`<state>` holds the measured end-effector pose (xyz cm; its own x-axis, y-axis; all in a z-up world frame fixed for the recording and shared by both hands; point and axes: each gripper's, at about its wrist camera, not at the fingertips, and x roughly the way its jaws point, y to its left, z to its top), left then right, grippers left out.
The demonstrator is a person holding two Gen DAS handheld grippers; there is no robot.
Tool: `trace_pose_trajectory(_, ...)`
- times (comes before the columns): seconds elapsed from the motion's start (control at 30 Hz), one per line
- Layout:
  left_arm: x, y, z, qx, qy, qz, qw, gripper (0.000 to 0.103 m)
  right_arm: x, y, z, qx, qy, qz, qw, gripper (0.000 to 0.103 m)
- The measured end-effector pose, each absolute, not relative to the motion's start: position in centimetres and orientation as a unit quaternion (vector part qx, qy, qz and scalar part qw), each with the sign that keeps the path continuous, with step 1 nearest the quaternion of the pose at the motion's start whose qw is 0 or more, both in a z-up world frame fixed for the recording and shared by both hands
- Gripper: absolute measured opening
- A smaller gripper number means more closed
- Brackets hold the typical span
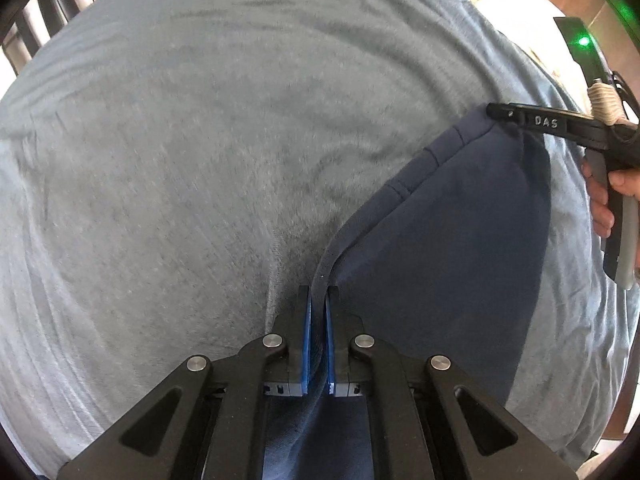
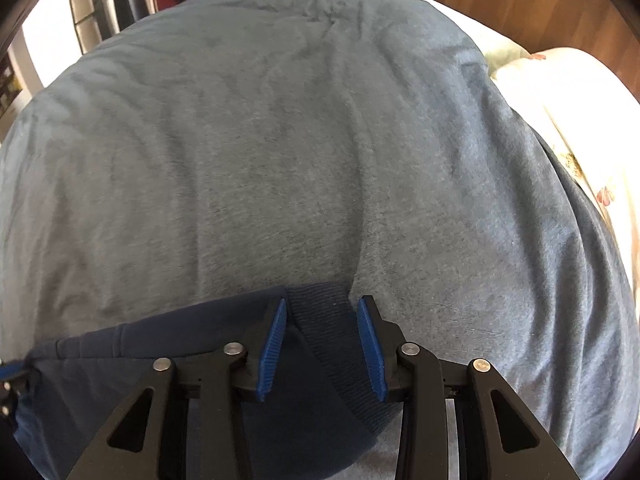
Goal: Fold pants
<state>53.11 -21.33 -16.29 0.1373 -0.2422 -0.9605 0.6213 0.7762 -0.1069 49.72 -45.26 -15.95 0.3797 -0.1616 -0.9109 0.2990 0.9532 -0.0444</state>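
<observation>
Dark navy pants (image 1: 448, 248) hang stretched above a blue-grey blanket. My left gripper (image 1: 319, 294) is shut on the waistband edge, which runs up and right to my right gripper (image 1: 498, 111), seen from the side at the far corner. In the right wrist view the ribbed waistband (image 2: 326, 344) lies between the blue pads (image 2: 274, 344) of my right gripper (image 2: 322, 304). The jaws stand apart there with gaps on both sides of the band. The rest of the pants (image 2: 120, 360) spreads to the left.
The blue-grey blanket (image 1: 200, 180) covers a bed and fills both views. A pale floral pillow or sheet (image 2: 568, 112) lies at the right edge. A wooden headboard (image 2: 500, 4) and dark furniture bars (image 1: 44, 20) stand beyond the bed.
</observation>
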Motion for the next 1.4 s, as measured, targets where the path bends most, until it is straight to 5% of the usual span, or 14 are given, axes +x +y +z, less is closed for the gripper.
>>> trace_pose_trajectory(0.1,53.2,-21.1,-16.5,0.157,0.590,-0.291,0.737,0.012,49.6,-45.3,-16.0,0.064,0.538,-0.144,0.828,0.036)
trace_pose_trajectory(0.23,52.3,-20.6,-14.7,0.162,0.557,-0.294,0.760,0.043,49.1,-45.1,-15.2,0.066,0.534,-0.150,0.829,0.039)
trace_pose_trajectory(0.67,46.8,-10.8,-8.5,0.125,0.526,-0.280,0.793,0.047,43.5,-35.1,-5.2,0.065,0.482,-0.034,0.873,0.040)
trace_pose_trajectory(1.4,49.0,-0.9,-17.1,-0.048,0.606,-0.187,0.772,0.057,44.4,-21.3,-10.6,0.088,0.558,0.057,0.823,0.040)
